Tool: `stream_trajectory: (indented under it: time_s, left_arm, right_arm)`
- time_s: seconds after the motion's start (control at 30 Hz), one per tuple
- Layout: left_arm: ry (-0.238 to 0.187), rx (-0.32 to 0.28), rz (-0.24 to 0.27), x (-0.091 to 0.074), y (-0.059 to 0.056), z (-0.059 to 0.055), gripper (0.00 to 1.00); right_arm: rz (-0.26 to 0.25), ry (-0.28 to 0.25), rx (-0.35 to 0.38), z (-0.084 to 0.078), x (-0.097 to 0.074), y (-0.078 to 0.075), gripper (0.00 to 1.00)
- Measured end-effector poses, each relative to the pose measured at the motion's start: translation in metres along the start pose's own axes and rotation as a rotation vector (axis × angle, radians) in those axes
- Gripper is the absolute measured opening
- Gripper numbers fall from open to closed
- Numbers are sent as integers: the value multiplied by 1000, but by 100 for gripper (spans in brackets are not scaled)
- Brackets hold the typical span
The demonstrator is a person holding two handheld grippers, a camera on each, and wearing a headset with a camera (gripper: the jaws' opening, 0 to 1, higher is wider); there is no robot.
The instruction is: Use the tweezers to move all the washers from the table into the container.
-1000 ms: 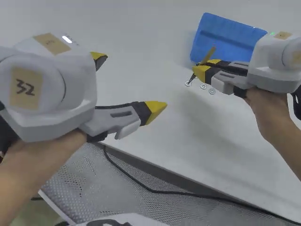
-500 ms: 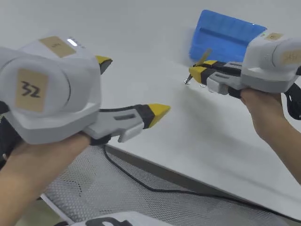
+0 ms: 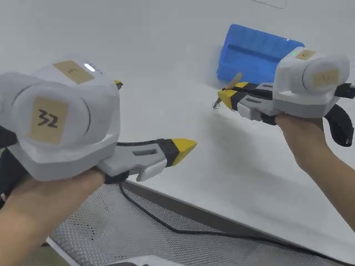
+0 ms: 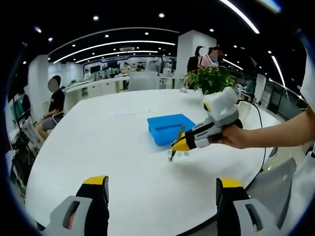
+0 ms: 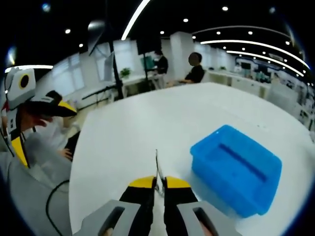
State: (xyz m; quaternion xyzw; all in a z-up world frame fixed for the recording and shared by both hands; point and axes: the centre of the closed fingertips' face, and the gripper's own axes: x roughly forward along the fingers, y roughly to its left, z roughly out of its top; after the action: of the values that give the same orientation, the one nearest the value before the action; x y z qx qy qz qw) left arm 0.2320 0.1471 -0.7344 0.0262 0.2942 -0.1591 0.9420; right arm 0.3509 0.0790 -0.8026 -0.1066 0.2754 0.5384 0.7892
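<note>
Though tiny, washers beside the tweezers.

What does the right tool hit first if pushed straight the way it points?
Probably the white table: the right tool, shut on the tweezers, aims them at bare tabletop, tips apparently near it. The blue container sits off to the right of that line. Depth unclear.

We read a handwritten "32" on a tan sticker, on the left gripper housing, marks on the other tan stickers too blurred for us
</note>
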Motion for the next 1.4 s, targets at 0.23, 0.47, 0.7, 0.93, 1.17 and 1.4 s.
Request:
stream_trajectory:
  time_s: [0.23,0.47,0.7,0.93,1.17,1.4]
  left_arm:
    - [43,20,13,1,2,-8,99]
    - [62,35,18,0,5,-11,99]
    - [72,20,16,-3,5,-15,99]
    - [85,15,25,-4,7,-19,99]
    - [95,27,32,-4,10,-20,99]
    - [106,36,38,-3,14,-21,99]
  right_arm:
    - [-5,3,-16,11,-14,-1,2]
    - [4,-38,-47,38,-32,-2,2]
    - [-15,-86,-92,63,-40,-16,2]
    - [-87,-111,-96,80,-31,-47,2]
    - [-125,-104,-52,73,-8,-73,2]
    - [-128,-75,-21,60,12,-81,2]
